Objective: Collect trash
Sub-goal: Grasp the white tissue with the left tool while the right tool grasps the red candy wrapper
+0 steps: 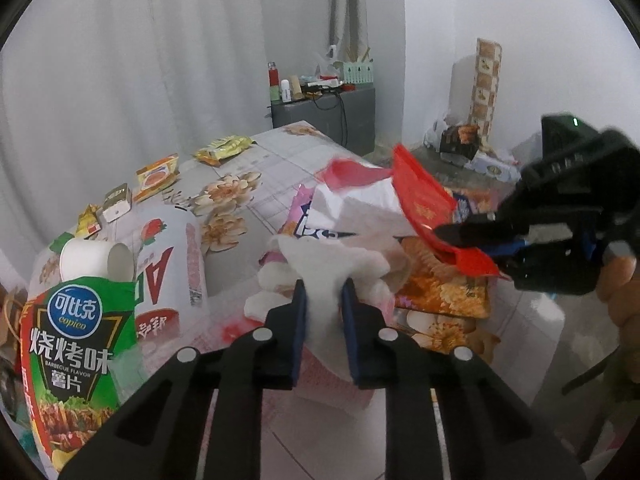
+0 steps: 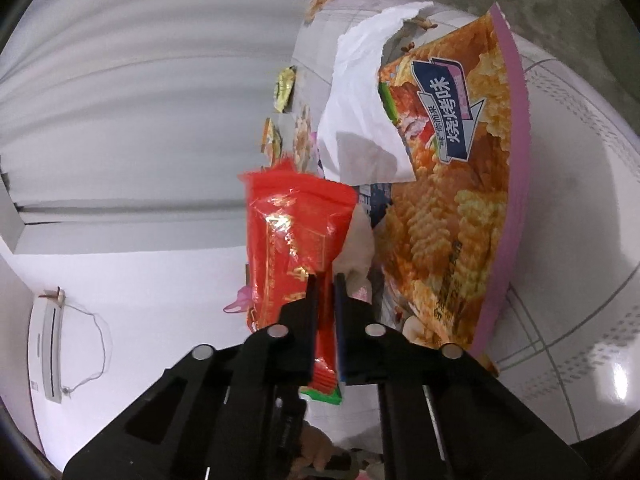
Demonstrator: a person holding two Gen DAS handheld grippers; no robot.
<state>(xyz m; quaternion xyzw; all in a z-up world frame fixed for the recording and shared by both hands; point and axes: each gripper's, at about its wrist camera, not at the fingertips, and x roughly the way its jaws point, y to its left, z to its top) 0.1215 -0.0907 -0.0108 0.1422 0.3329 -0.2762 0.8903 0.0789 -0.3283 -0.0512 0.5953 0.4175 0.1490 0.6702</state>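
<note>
Your left gripper [image 1: 323, 292] has its fingers closed most of the way on a fold of white plastic bag [image 1: 326, 312], which fills the narrow gap between the pads and spreads out ahead of the tips. Beyond those tips the bag's mouth holds an orange snack packet [image 1: 442, 292] and a purple-edged wrapper [image 1: 298, 216]. Left of the fingers stand a green Copico chip bag [image 1: 76, 336] with a paper cup [image 1: 94, 262] in it. Your right gripper [image 2: 325, 280] is clamped on a red foil wrapper [image 2: 292, 240], pinched near its lower end, the rest fanning out past the fingertips, just beside the orange packet [image 2: 452, 200].
</note>
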